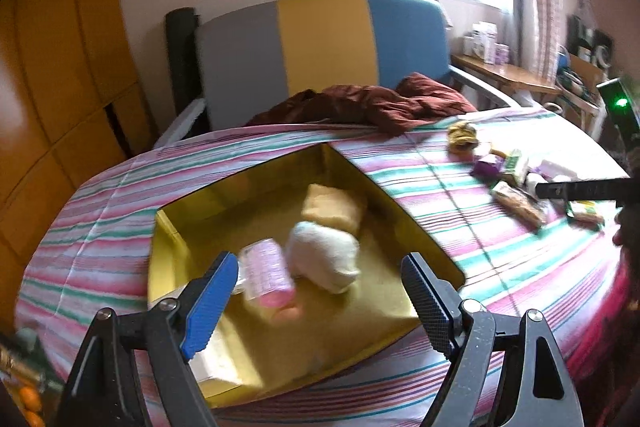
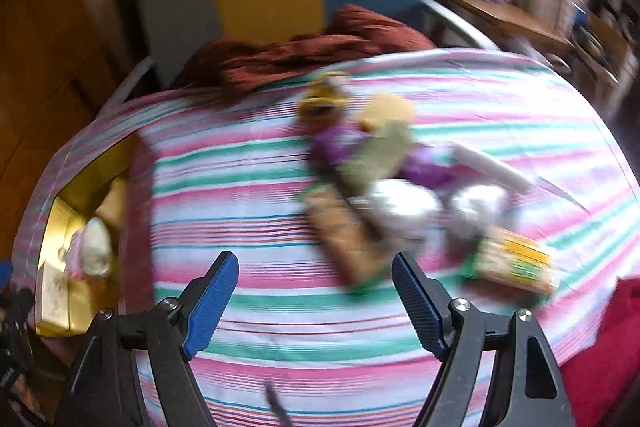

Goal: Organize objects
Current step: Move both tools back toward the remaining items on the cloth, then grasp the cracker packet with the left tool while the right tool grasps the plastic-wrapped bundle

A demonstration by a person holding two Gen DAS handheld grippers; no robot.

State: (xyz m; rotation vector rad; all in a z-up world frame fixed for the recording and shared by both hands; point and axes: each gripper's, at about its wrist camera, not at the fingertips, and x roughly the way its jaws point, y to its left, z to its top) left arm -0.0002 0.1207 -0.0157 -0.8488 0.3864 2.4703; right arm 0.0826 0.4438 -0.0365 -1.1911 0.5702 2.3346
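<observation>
A: What is the left gripper (image 1: 320, 283) doing?

B: It is hovering over the gold box (image 1: 400, 187) with its fingers spread wide, holding nothing. A pink bottle (image 1: 268, 273) is lying in the box between the fingertips, beside a white cloth roll (image 1: 326, 257) and a yellow cloth roll (image 1: 332, 207).

A: And the right gripper (image 2: 316, 283)?

B: Its fingers are also standing wide apart and empty, above the striped bedsheet (image 2: 280, 187). Just ahead, the pile of small packets (image 2: 384, 195) is lying loose on the sheet, blurred; a green-and-yellow packet (image 2: 516, 267) is sitting at its near right edge.

A: Where is the box from there?

B: It is sitting at the far left, well apart from the pile. A brown cloth (image 1: 372, 103) is lying by the headboard (image 1: 320, 43).
</observation>
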